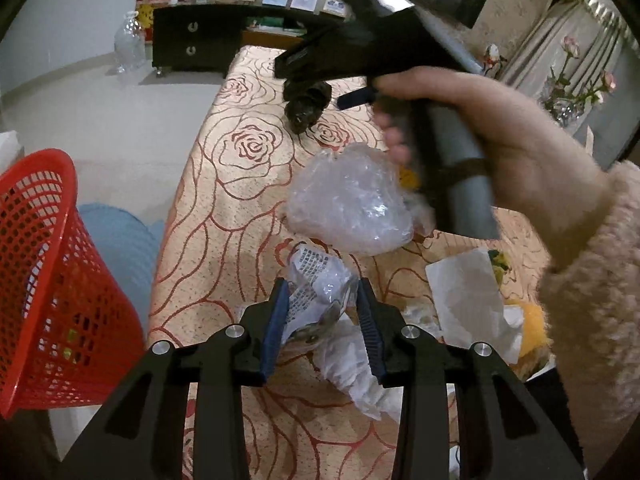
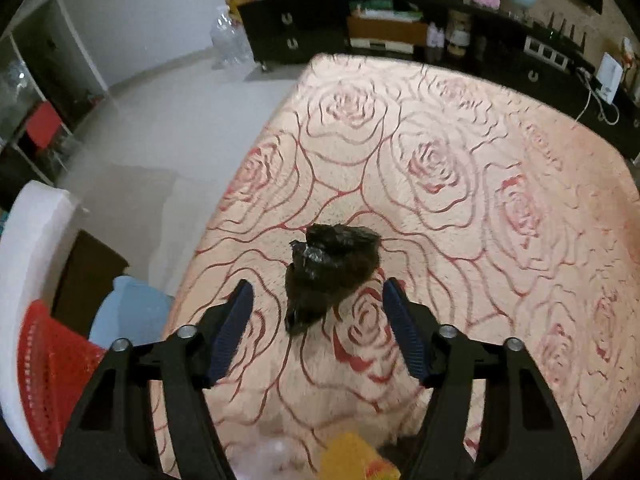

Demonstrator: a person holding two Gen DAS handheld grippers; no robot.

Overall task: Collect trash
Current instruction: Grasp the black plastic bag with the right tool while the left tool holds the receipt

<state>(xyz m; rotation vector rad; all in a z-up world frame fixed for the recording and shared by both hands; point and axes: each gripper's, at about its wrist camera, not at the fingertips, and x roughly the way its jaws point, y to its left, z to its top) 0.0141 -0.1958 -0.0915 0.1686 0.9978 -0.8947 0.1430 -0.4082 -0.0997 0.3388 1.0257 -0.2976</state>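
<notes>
My left gripper [image 1: 322, 300] is shut on a crumpled printed plastic wrapper [image 1: 316, 284] low over the rose-patterned table [image 1: 224, 184]. A clear crumpled plastic bag [image 1: 352, 200] lies just beyond it. My right gripper [image 2: 318, 300] is open and hovers over a black crumpled plastic lump [image 2: 328, 264], which sits between and just ahead of the fingertips. The lump also shows in the left wrist view [image 1: 306, 106], under the right gripper held in a hand. A red mesh basket [image 1: 48, 280] stands off the table's left edge.
White paper [image 1: 468, 292], crumpled tissue [image 1: 360, 372] and yellow scraps [image 1: 528, 328] lie near the left gripper. A blue stool [image 1: 120, 240] stands beside the basket. A dark cabinet [image 2: 400, 32] runs behind the table. A clear jug [image 1: 130, 42] stands on the floor.
</notes>
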